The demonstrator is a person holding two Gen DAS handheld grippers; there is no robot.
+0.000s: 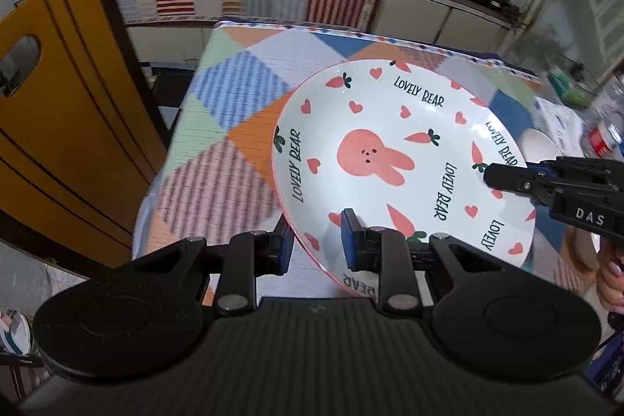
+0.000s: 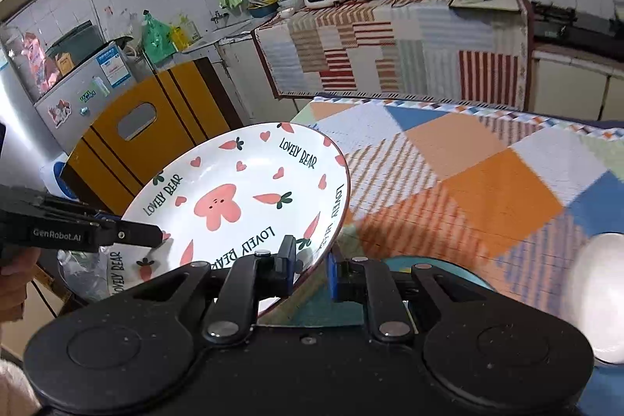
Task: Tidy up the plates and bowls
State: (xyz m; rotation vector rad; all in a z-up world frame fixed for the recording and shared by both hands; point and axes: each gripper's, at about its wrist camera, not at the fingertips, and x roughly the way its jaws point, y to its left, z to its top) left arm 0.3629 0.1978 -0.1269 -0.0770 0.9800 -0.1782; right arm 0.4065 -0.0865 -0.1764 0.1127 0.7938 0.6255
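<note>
Plate point(image 1: 390, 158) with a pink rabbit hangs tilted above the checked tablecloth point(image 1: 218, 158), its rim clamped by both the left gripper point(image 1: 318, 244) and right gripper point(image 2: 312, 269).

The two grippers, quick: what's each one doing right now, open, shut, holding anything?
Left gripper: shut on the rim of the rabbit plate.
Right gripper: also clamped on the plate's rim, on the opposite side.

Rabbit plate point(image 1: 390, 158), left gripper point(image 1: 318, 240) clamping rim
</note>
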